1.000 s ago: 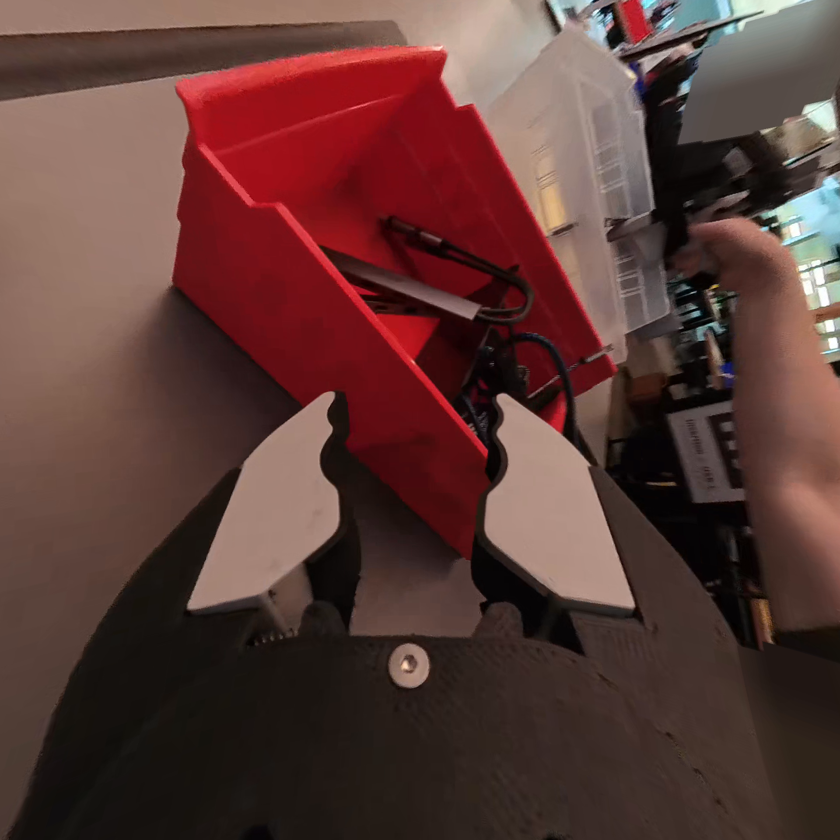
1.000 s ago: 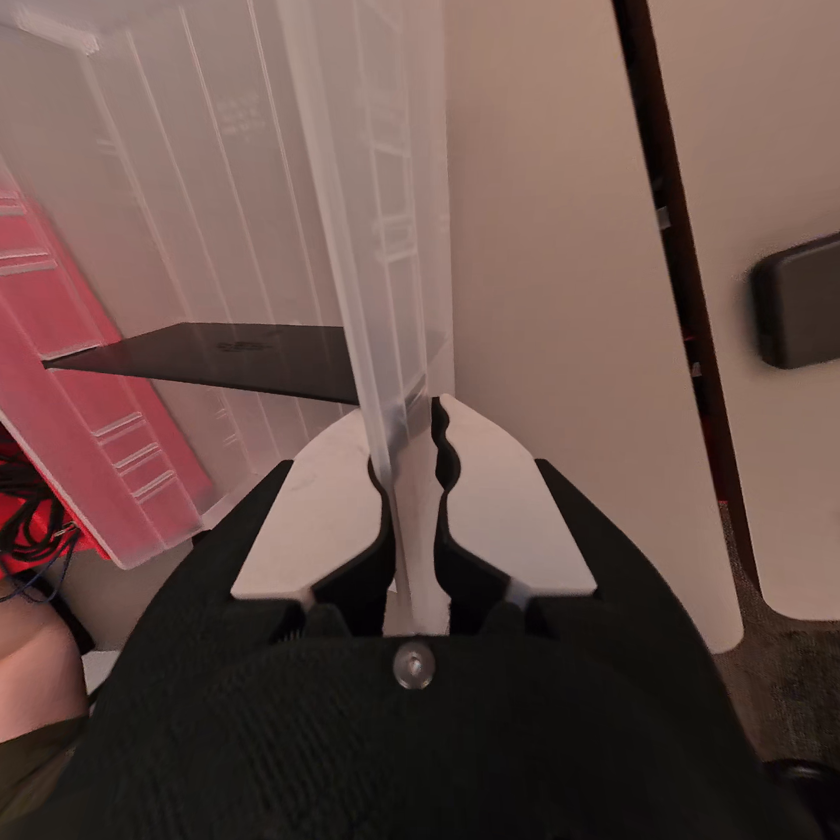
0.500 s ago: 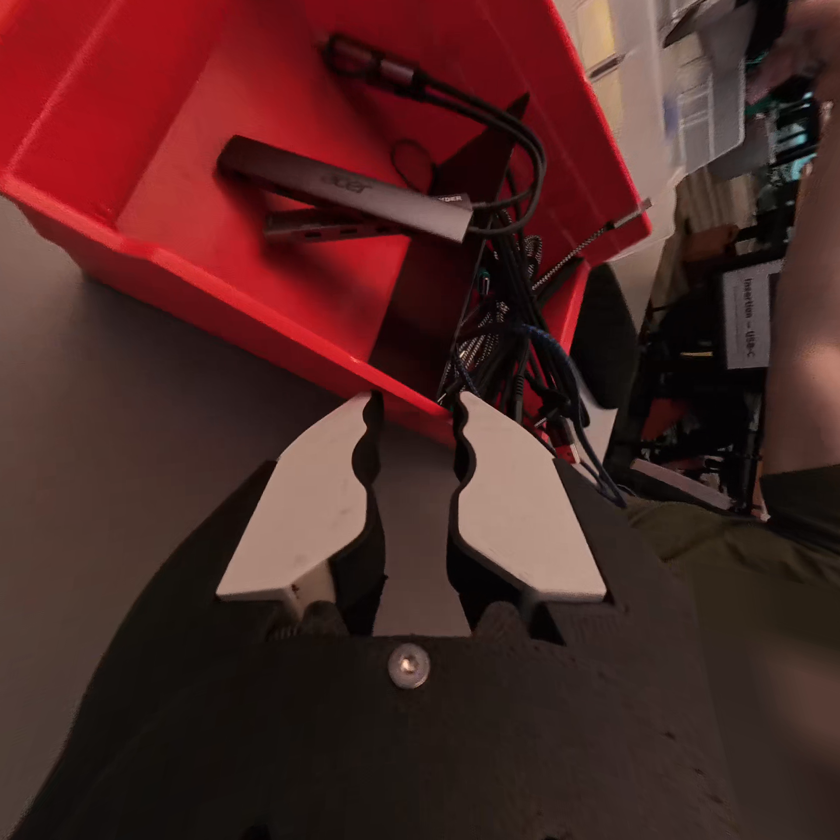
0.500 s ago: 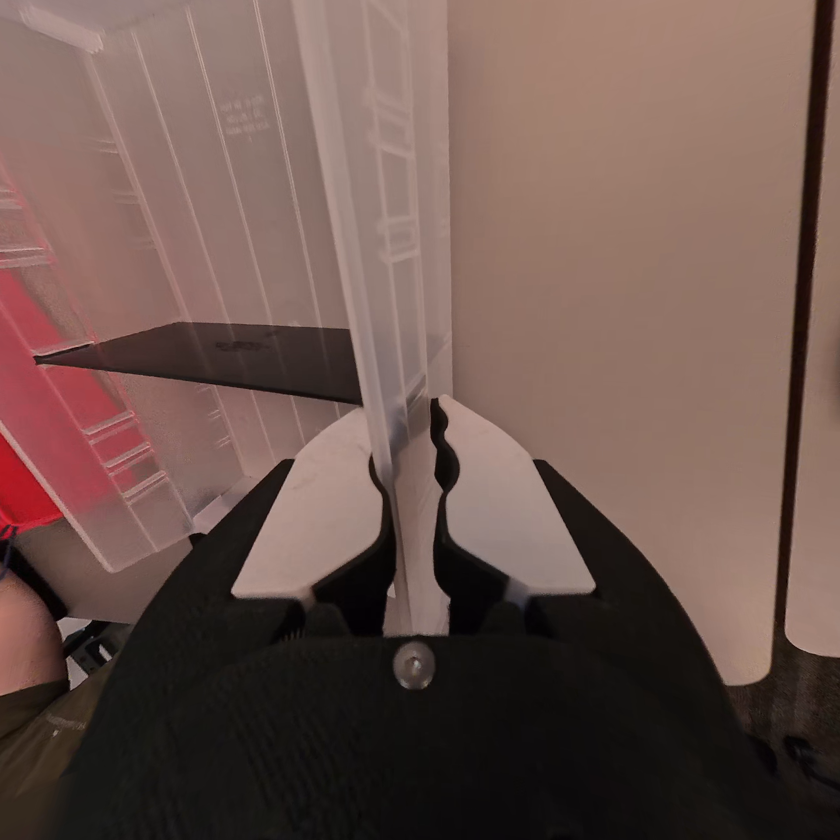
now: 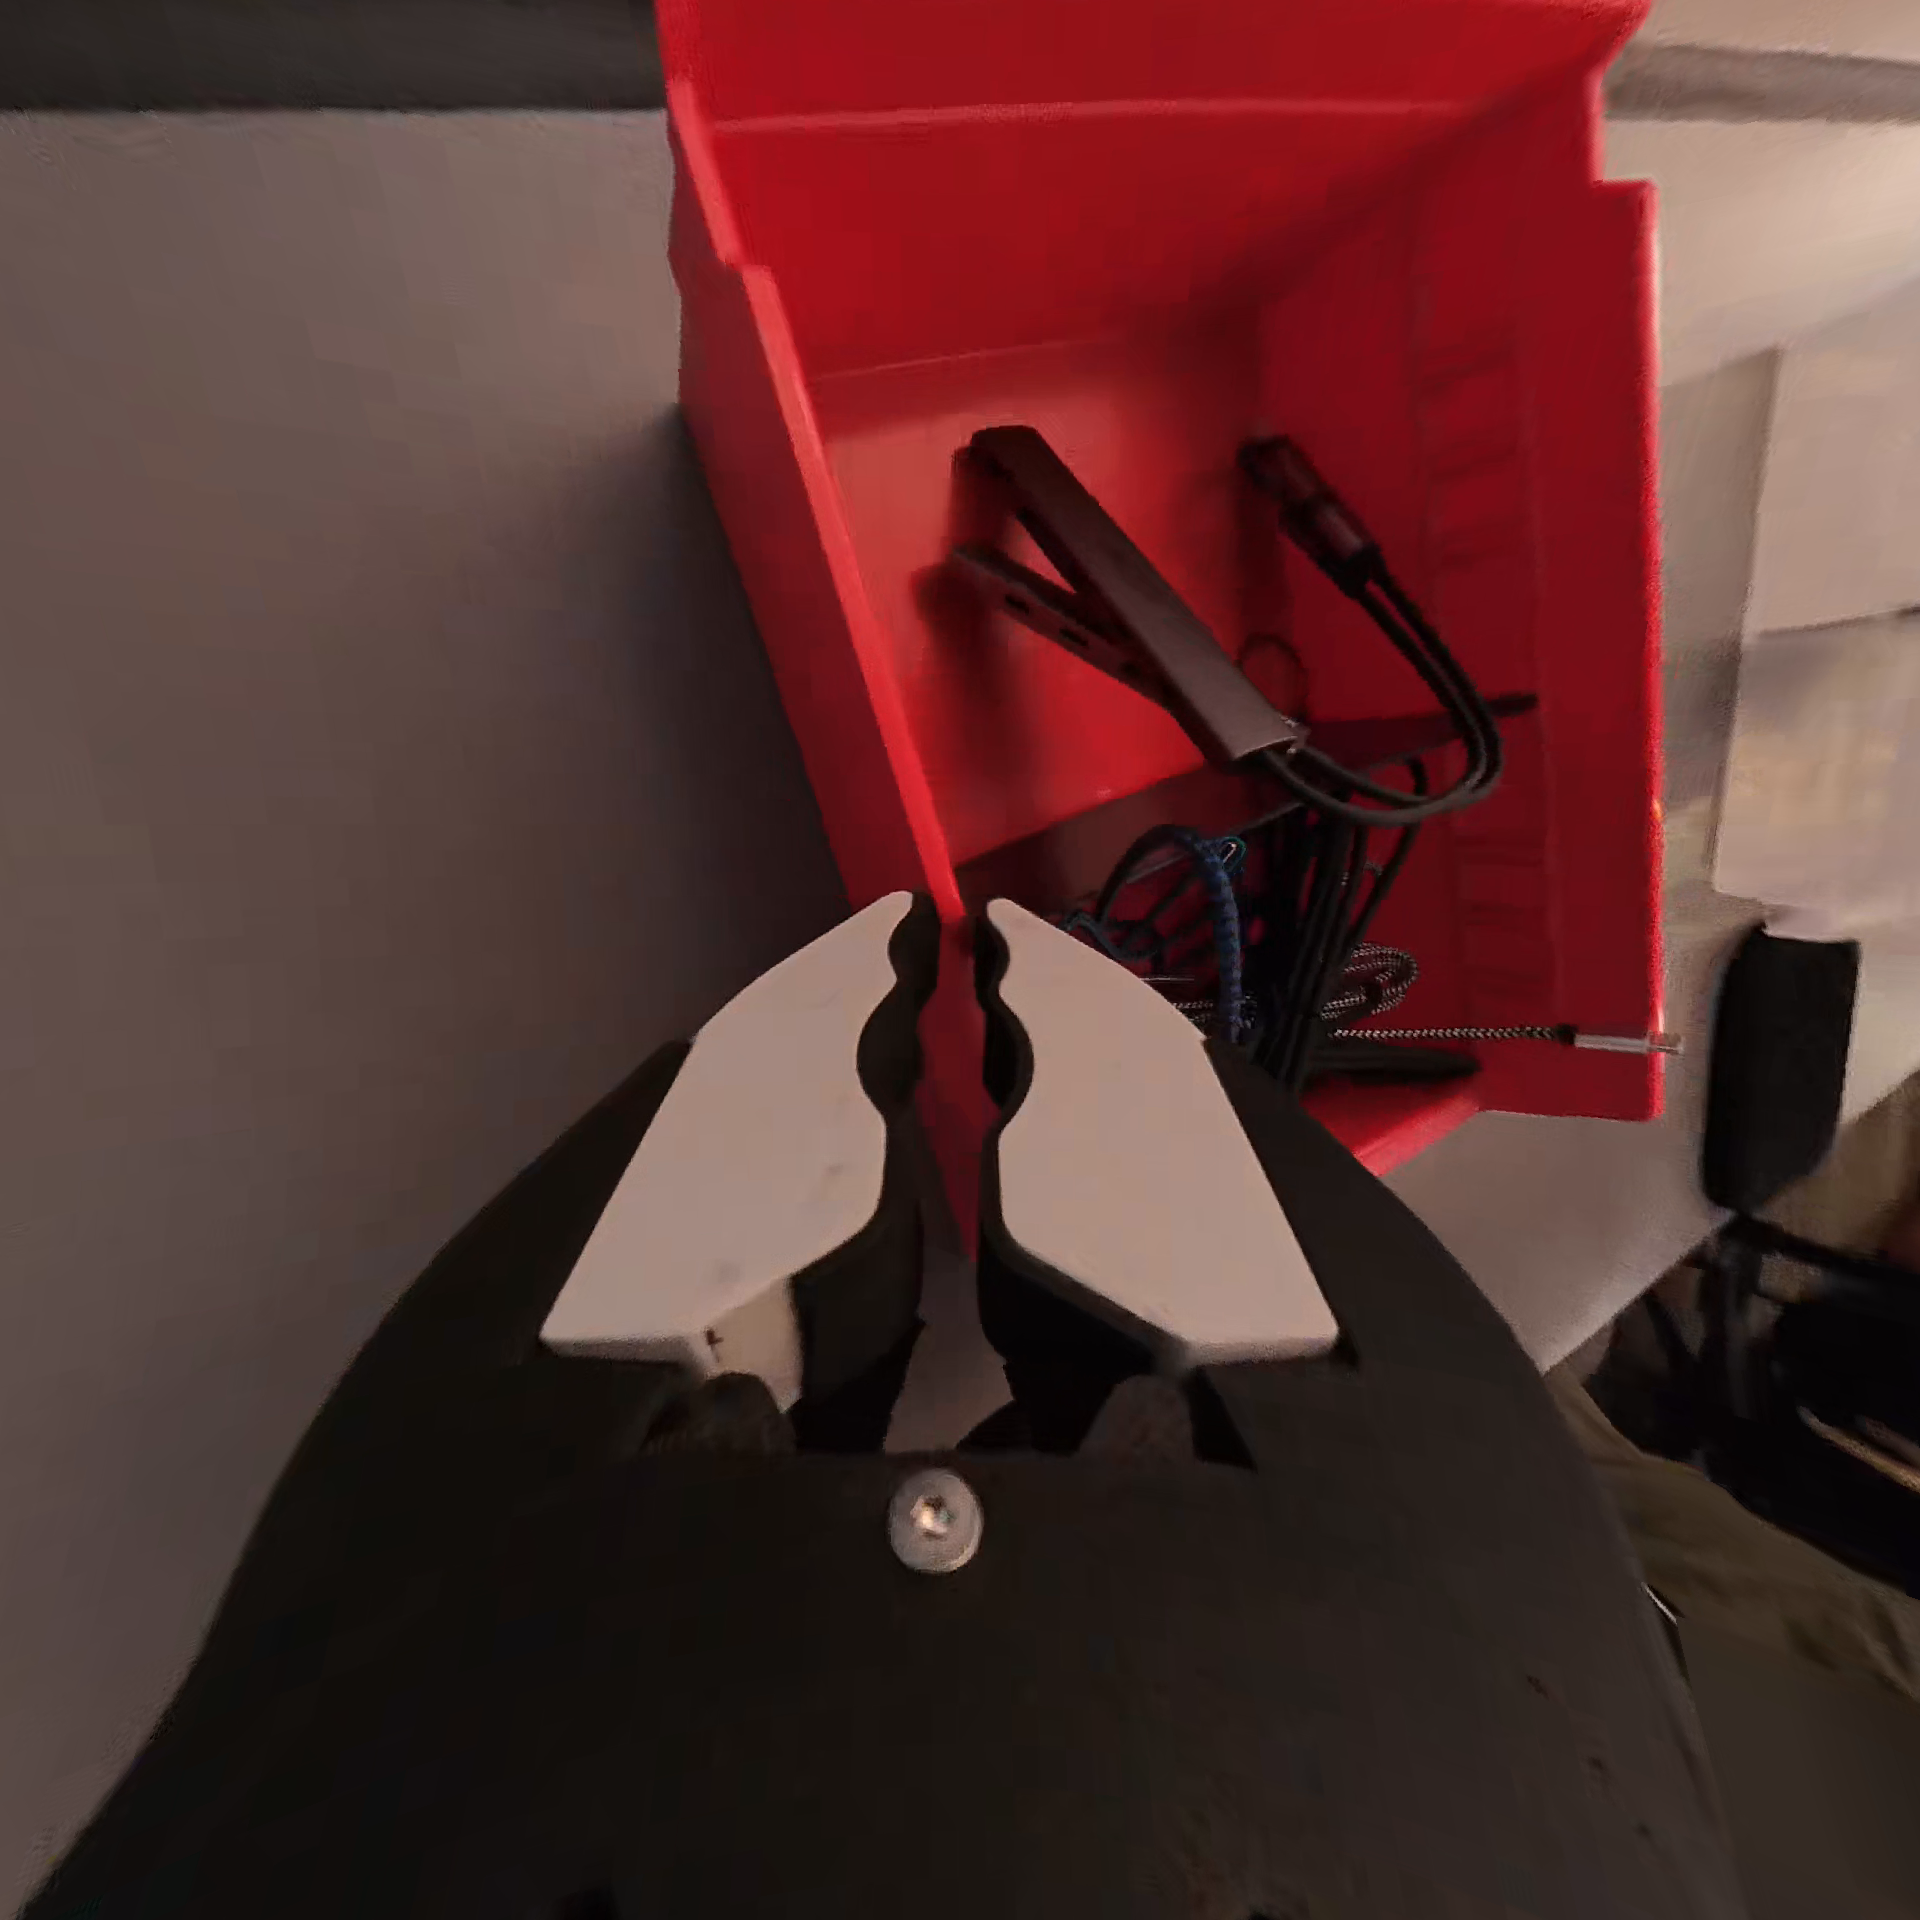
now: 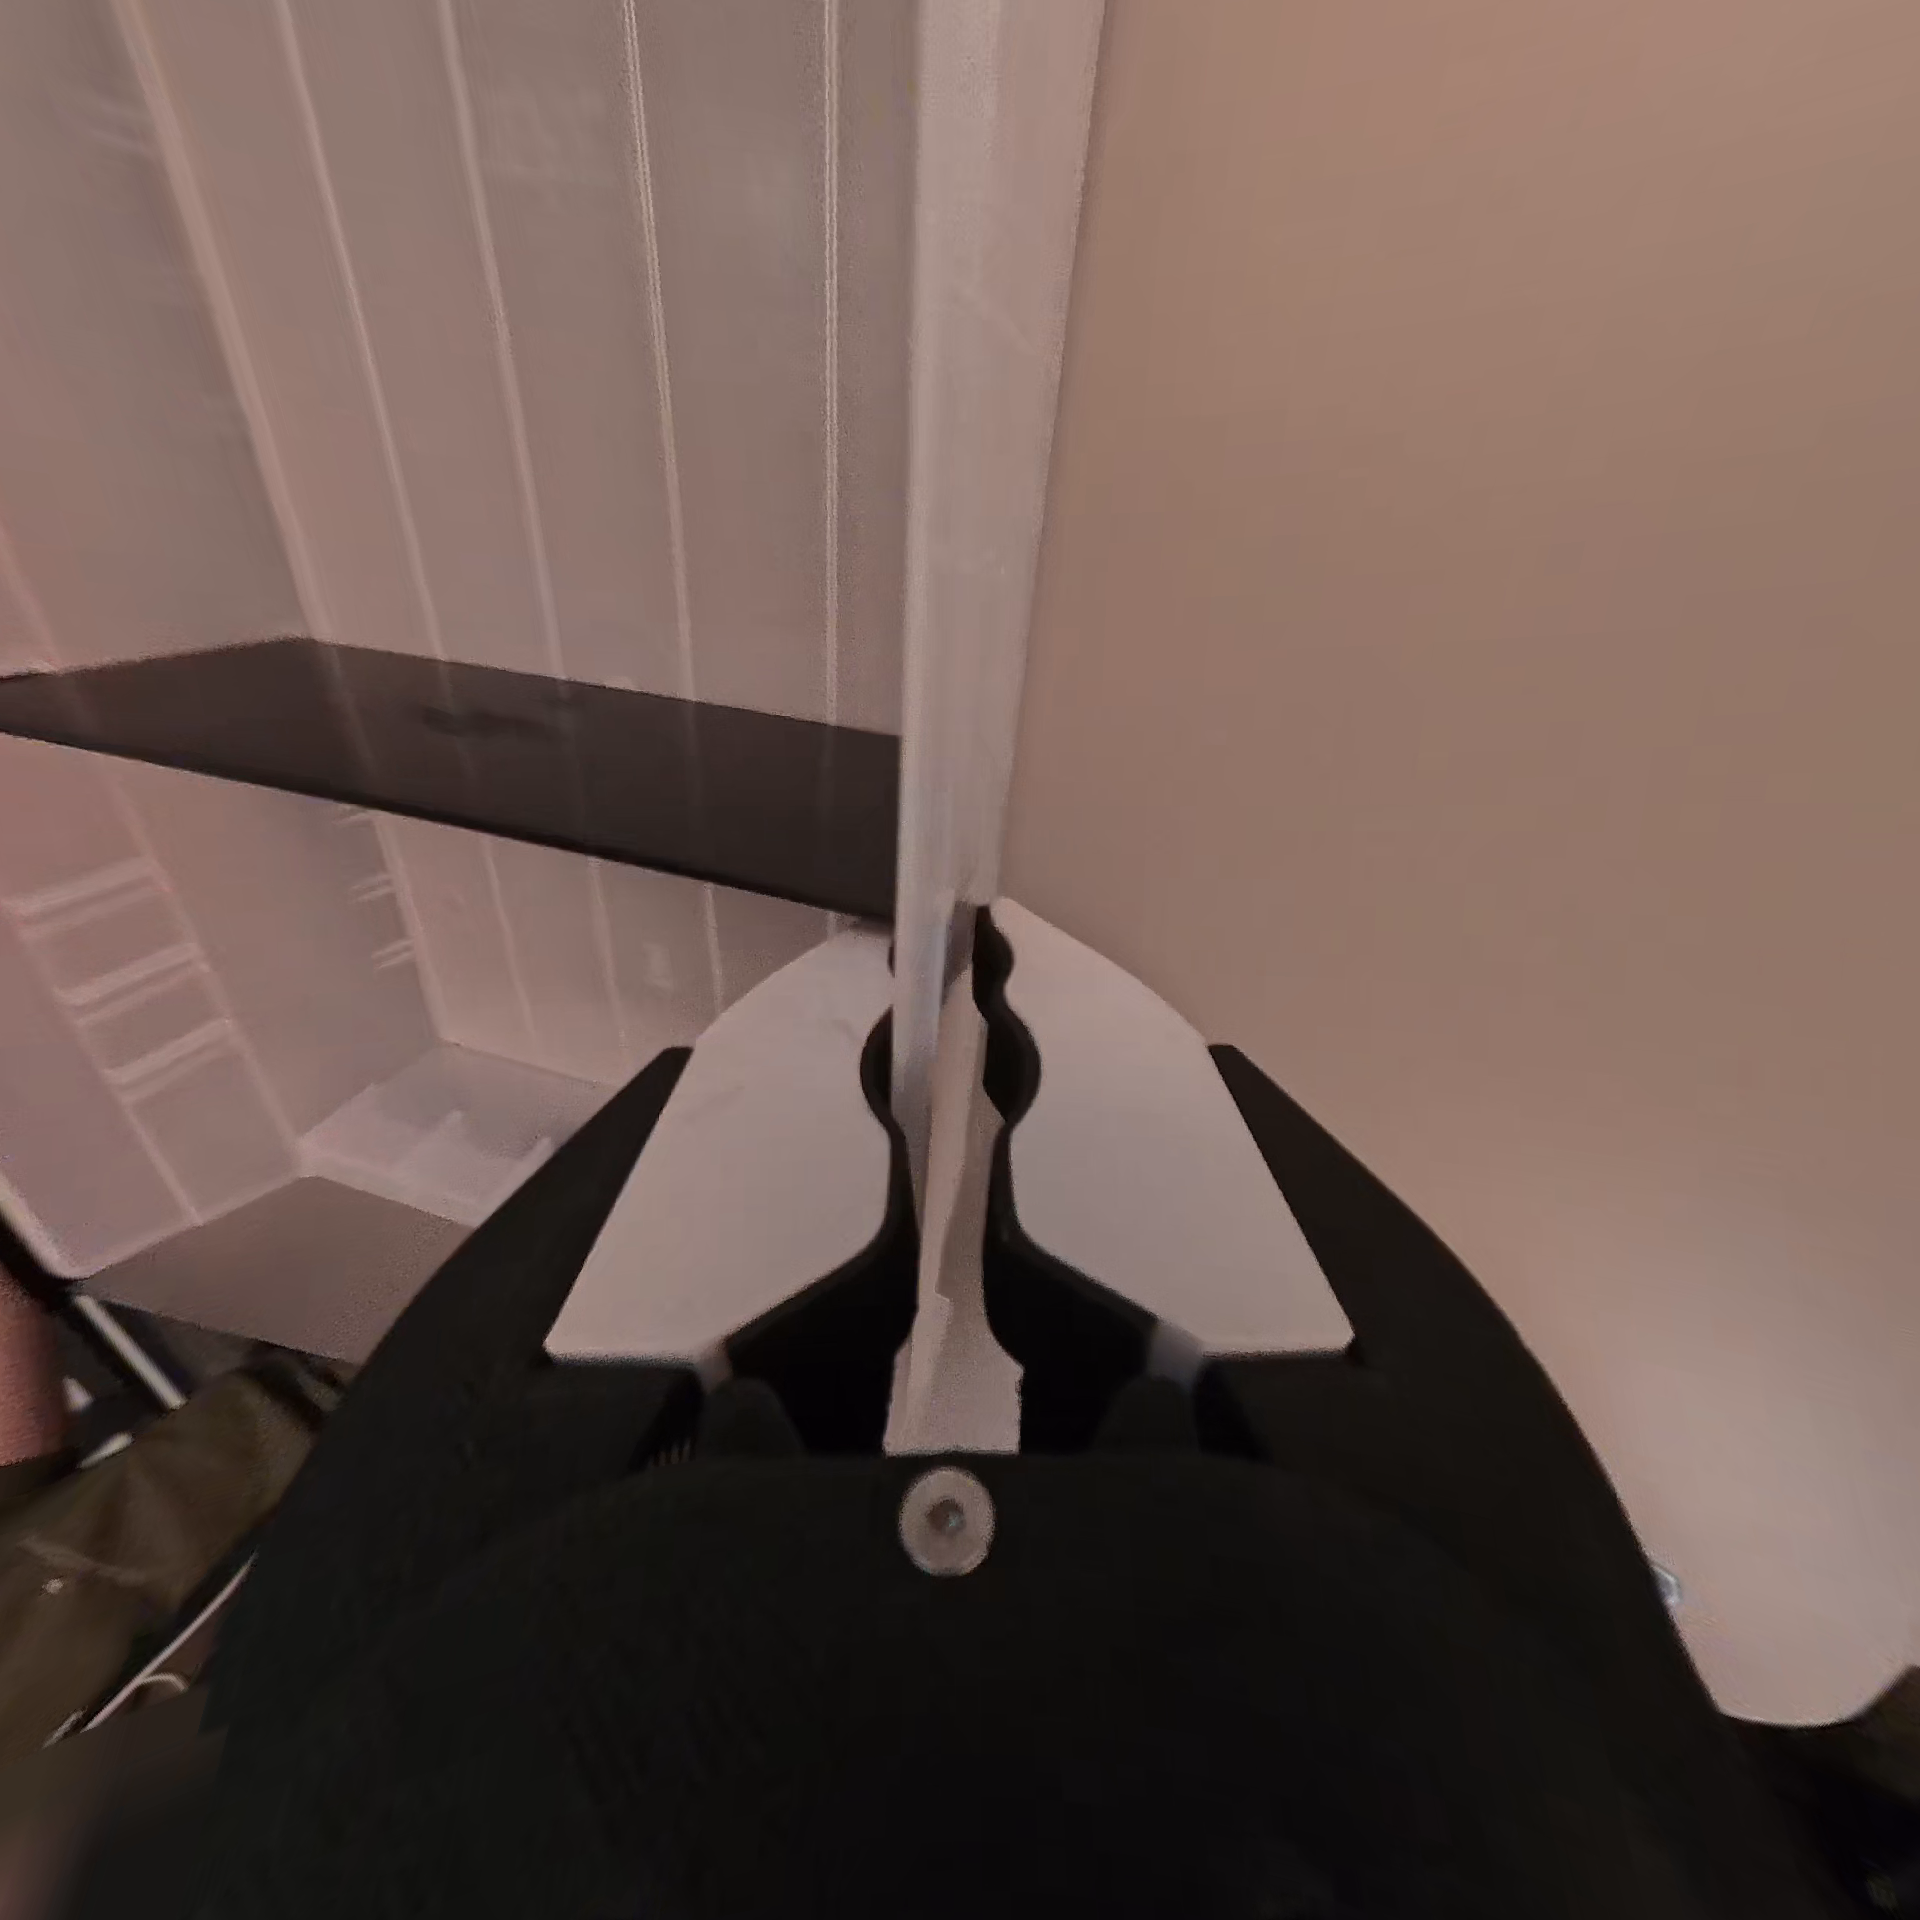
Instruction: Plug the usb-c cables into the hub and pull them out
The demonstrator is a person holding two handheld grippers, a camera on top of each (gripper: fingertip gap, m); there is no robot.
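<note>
In the left wrist view my left gripper is shut on the near left wall of a red bin. In the bin's far section lie two dark hubs with short black leads. Behind a black divider sits a tangle of usb-c cables; one braided cable's metal plug pokes over the right rim. In the right wrist view my right gripper is shut on the wall of a clear plastic bin, which has a black divider inside.
Both bins rest on a pale table, also seen in the right wrist view. A dark chair stands beyond the table's right edge. A person's olive sleeve shows at lower left. Left tips to right tips: about 70 cm.
My left gripper has closed from wide open onto the red bin's wall, and the bin has swung round in view. The right gripper keeps its hold on the clear bin, which has shifted.
</note>
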